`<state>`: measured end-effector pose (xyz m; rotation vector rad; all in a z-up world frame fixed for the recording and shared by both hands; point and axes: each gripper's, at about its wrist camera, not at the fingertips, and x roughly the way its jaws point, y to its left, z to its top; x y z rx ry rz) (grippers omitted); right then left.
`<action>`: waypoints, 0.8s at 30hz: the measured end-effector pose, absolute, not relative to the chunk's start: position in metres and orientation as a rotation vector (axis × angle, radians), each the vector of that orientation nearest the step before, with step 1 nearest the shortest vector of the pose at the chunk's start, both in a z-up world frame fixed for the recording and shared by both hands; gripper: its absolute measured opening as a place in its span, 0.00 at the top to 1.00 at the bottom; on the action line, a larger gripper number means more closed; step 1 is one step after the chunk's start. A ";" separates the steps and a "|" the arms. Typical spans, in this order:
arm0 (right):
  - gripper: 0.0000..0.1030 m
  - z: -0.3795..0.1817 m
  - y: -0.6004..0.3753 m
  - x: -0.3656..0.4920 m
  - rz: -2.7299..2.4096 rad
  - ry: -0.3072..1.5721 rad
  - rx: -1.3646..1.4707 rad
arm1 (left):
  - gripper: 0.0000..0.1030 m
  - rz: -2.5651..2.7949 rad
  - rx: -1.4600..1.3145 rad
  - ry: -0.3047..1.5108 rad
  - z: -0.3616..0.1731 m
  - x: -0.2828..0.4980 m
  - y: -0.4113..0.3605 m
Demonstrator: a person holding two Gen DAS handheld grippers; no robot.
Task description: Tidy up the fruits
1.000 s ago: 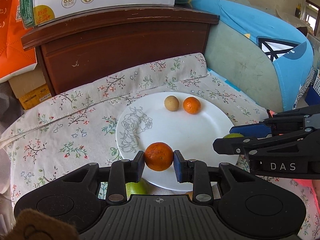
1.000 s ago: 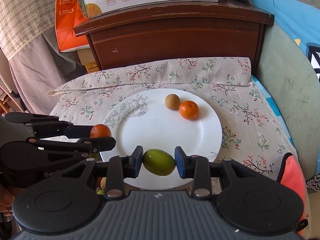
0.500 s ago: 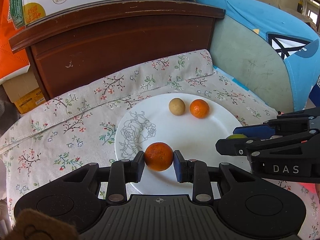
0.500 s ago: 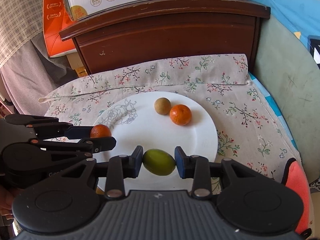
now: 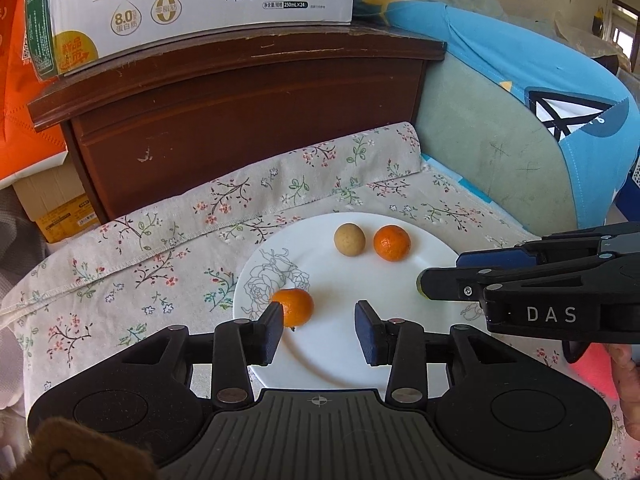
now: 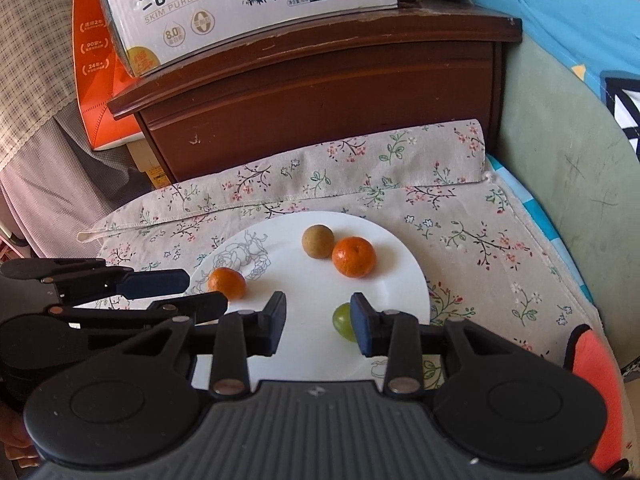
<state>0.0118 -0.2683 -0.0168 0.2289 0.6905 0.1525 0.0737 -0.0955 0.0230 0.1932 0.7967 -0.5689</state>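
- Letting go is the step now: the left hand-held gripper [image 5: 319, 330] is spread wide, with nothing held.
- A small orange [image 5: 295, 307] sits on the white plate [image 5: 400, 280], touching the left inner finger.
- The right hand-held gripper [image 6: 318, 328] is spread wide too, and the green fruit [image 6: 344, 322] rests on the plate right by its right finger.
- Another orange [image 6: 354, 257] and a brown round fruit [image 6: 317, 241] sit together at the far side of the plate.
- To do it well, I think each gripper should lift straight up and slowly, so no finger bumps a fruit and rolls it off onto the flowery cloth [image 5: 160, 256].
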 end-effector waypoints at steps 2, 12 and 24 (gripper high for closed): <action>0.65 -0.016 -0.269 0.011 0.155 0.691 0.227 | 0.61 -0.570 0.188 0.799 0.026 0.072 -0.092; 0.64 -0.006 -0.276 -0.006 0.154 0.669 0.243 | 0.56 -0.533 0.168 0.805 0.035 0.060 -0.064; 0.64 -0.002 -0.270 -0.038 0.150 0.674 0.226 | 0.55 -0.516 0.151 0.827 0.037 0.030 -0.033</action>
